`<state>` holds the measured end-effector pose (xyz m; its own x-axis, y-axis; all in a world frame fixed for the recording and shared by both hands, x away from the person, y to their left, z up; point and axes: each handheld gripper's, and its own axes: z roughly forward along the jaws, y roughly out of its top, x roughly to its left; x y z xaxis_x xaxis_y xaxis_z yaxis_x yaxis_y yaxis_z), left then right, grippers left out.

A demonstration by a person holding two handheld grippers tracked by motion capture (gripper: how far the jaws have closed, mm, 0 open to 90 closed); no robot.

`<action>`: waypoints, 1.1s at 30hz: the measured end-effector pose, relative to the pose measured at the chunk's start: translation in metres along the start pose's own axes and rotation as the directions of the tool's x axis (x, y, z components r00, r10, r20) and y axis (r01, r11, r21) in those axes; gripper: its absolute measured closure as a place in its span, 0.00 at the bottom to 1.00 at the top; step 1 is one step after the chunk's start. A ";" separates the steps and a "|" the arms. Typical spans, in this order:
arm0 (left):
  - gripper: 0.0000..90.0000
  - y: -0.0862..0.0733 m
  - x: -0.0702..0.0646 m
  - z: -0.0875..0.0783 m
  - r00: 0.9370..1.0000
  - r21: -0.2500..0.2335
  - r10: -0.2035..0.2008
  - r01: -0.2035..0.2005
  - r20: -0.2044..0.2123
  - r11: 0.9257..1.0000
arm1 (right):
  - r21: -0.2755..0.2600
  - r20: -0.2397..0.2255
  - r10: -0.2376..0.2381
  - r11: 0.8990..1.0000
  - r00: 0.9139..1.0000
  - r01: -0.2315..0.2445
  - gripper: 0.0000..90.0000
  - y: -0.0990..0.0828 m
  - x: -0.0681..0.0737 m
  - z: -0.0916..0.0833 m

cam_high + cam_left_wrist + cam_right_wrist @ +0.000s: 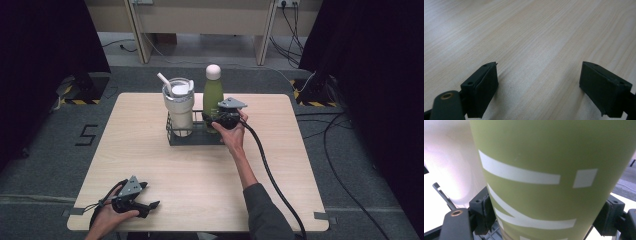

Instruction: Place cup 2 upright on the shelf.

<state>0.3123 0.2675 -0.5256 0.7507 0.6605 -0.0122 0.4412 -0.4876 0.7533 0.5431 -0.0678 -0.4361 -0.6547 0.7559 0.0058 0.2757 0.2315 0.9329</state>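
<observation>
Standing Upright in the Rack: Green Bottle in the Right Gripper's Grip

Spreading widest is the wooden table [150, 165], with a dark wire rack [192, 137] toward its far middle. A white tumbler [178, 107] fills the rack's left side. Just beside it stands the green bottle [212, 100], long axis vertical, pale cap up. The right gripper [214, 120] clamps the bottle's lower body. The left gripper [150, 202] rests near the table's front edge, jaws wide apart, holding nothing.
</observation>
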 end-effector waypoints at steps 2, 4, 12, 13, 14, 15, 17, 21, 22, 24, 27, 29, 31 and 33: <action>0.16 0.000 0.000 0.000 1.000 0.000 0.000 0.000 0.000 1.000 | 0.006 0.000 0.007 1.000 1.000 -0.007 0.23 -0.002 0.000 0.000; 0.16 0.000 0.000 0.000 1.000 0.000 0.000 0.000 0.000 1.000 | 0.005 0.001 0.011 1.000 1.000 -0.011 0.23 -0.004 -0.001 0.000; 0.16 0.000 0.000 0.000 1.000 0.000 0.000 0.000 0.000 1.000 | 0.008 0.001 -0.009 1.000 1.000 0.009 0.23 -0.006 0.001 0.002; 0.16 0.000 0.000 0.000 1.000 -0.001 0.000 0.000 0.000 1.000 | 0.007 0.002 -0.011 1.000 1.000 0.011 0.23 -0.007 0.001 0.002; 0.16 0.000 0.000 0.000 1.000 -0.001 0.001 -0.001 0.000 1.000 | 0.006 0.005 -0.012 1.000 1.000 0.012 0.23 -0.007 0.002 0.002; 0.16 0.000 0.000 0.000 1.000 0.000 0.001 -0.001 0.002 1.000 | 0.008 0.004 -0.013 1.000 1.000 0.013 0.23 -0.007 0.002 0.001; 0.16 0.000 0.000 0.000 1.000 0.001 0.002 -0.002 0.003 1.000 | 0.006 0.002 -0.011 1.000 1.000 0.011 0.23 -0.007 0.002 0.001; 0.16 0.000 0.000 0.000 1.000 0.000 0.002 -0.002 0.002 1.000 | 0.004 -0.005 -0.018 1.000 1.000 0.018 0.23 -0.008 0.001 0.001; 0.16 0.000 0.000 0.000 1.000 0.000 0.002 -0.002 0.002 1.000 | 0.003 -0.005 -0.020 1.000 1.000 0.020 0.23 -0.009 0.001 0.000; 0.16 0.000 0.000 0.000 1.000 0.000 0.002 -0.002 0.003 1.000 | 0.003 -0.005 -0.013 1.000 1.000 0.013 0.23 -0.010 0.002 0.000; 0.16 0.000 0.000 0.000 1.000 0.000 0.002 -0.002 0.003 1.000 | 0.001 -0.008 -0.001 1.000 1.000 0.001 0.22 -0.010 0.001 0.000; 0.16 0.000 0.000 0.000 1.000 0.001 0.002 -0.002 0.003 1.000 | 0.004 -0.008 0.001 1.000 1.000 -0.001 0.22 -0.010 0.001 -0.001; 0.16 0.000 0.000 0.000 1.000 0.000 0.002 -0.002 0.003 1.000 | 0.000 -0.005 0.002 1.000 1.000 -0.002 0.20 -0.010 0.001 -0.001; 0.16 0.000 0.000 0.000 1.000 0.000 0.002 -0.002 0.003 1.000 | -0.008 -0.005 0.013 1.000 1.000 -0.013 0.18 -0.010 0.001 -0.004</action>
<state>0.3122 0.2675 -0.5255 0.7532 0.6576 -0.0127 0.4398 -0.4891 0.7532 0.5376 -0.0718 -0.4438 -0.6543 0.7560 0.0200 0.2790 0.2167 0.9355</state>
